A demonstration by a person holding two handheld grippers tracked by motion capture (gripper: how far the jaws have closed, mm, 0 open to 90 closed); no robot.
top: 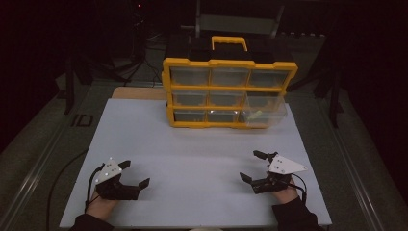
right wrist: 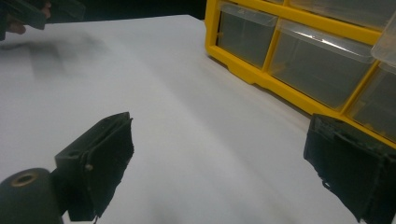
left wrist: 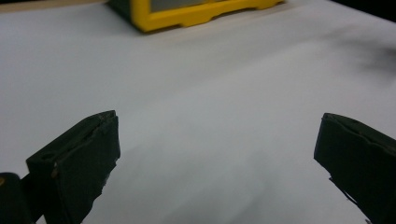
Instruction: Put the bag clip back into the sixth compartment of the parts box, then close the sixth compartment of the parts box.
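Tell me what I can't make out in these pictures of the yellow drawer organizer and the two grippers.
- Organizer drawer contents: high view, too small and dim through the clear fronts; a pale yellowish bit in the pulled-out drawer can't be identified.
- Organizer in left gripper view: cut off by the top edge.
- Upper and right drawers in right gripper view: cut off by the edges.
- Left gripper in right gripper view: cropped at the corner, blurred.

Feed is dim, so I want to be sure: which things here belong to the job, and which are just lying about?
Job:
yellow drawer organizer
pulled-out clear drawer, lower right
left tongs, open
right tongs, open

Lying about:
white board, bare work surface
stands and cables in the dark surround
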